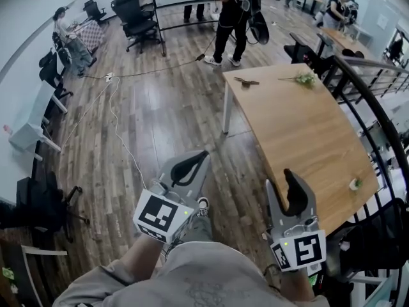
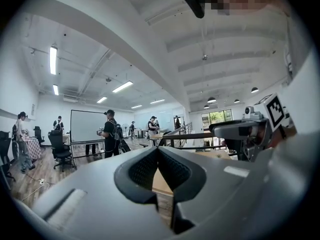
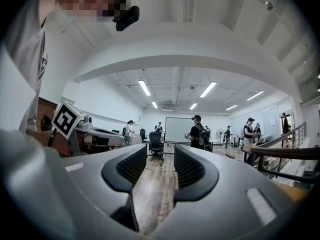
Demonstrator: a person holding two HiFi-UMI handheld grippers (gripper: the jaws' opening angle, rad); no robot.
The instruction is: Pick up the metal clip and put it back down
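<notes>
A wooden table (image 1: 294,126) stands ahead on the right. Near its far end lies a small dark object (image 1: 246,80), possibly the metal clip; it is too small to tell. Both grippers hover over the floor, well short of it. My left gripper (image 1: 204,153) is shut, its tips touching with nothing between them (image 2: 159,149). My right gripper (image 1: 279,178), near the table's near corner, is open with an empty gap between its pads (image 3: 160,149). Each gripper shows at the side of the other's view: the right gripper (image 2: 250,129) and the left gripper (image 3: 85,129).
A green sprig (image 1: 305,78) and a small white-green item (image 1: 354,184) also lie on the table. A black railing (image 1: 377,107) curves along its right side. A white cable (image 1: 118,126) runs across the wooden floor. People (image 1: 230,18), office chairs (image 1: 134,18) and a whiteboard (image 3: 177,129) stand farther back.
</notes>
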